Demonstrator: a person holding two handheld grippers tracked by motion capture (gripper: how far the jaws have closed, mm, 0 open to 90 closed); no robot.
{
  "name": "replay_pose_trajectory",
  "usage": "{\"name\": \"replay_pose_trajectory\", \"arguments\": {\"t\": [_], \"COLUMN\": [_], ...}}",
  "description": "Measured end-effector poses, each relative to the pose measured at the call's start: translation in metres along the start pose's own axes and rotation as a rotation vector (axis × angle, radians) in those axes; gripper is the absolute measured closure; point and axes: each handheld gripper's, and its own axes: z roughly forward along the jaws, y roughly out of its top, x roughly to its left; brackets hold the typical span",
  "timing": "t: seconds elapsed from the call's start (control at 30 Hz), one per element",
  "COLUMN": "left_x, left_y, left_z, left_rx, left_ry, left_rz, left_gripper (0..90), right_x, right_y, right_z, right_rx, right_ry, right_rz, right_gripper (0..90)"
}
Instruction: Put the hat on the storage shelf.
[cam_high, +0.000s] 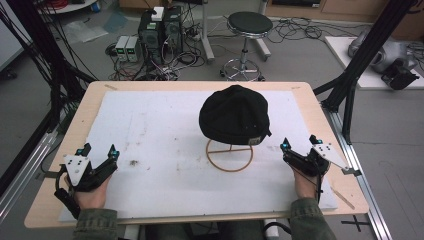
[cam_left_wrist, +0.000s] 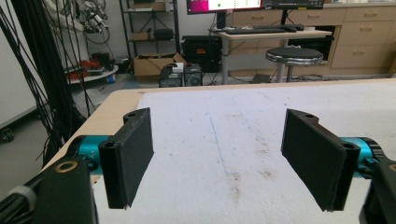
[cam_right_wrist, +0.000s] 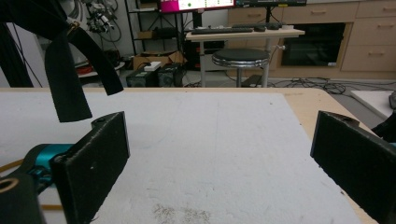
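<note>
A black cap (cam_high: 234, 114) rests on a thin wooden wire stand (cam_high: 229, 155) at the middle right of the white mat (cam_high: 155, 130). My left gripper (cam_high: 99, 149) sits near the mat's front left corner, jaws wide open with nothing between them; in the left gripper view (cam_left_wrist: 219, 161) only stained mat lies ahead. My right gripper (cam_high: 300, 141) is open just right of the stand, level with its ring base. In the right gripper view (cam_right_wrist: 219, 154) the cap's back strap (cam_right_wrist: 70, 79) hangs at the upper left, apart from the jaws.
The mat covers a wooden table (cam_high: 320, 120) whose bare edge runs close to my right gripper. Beyond the far edge stand a black stool (cam_high: 248, 30), computer boxes (cam_high: 160, 30) and loose cables. Black frame posts (cam_high: 365, 55) rise at both sides.
</note>
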Motion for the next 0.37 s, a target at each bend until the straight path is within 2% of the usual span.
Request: {"name": "replay_pose_trajectory", "arguments": {"t": [0.37], "left_x": [-0.0002], "left_y": [-0.0004], "left_z": [0.0011], "left_rx": [0.008], "left_ry": [-0.017], "left_rz": [-0.003], "left_gripper": [25.2], "right_x": [-0.0006], "right_y": [-0.0002], "right_z": [-0.0008], "right_rx": [0.002], "right_ry": [-0.002], "right_rz": [0.008], "right_gripper": [3.5]}}
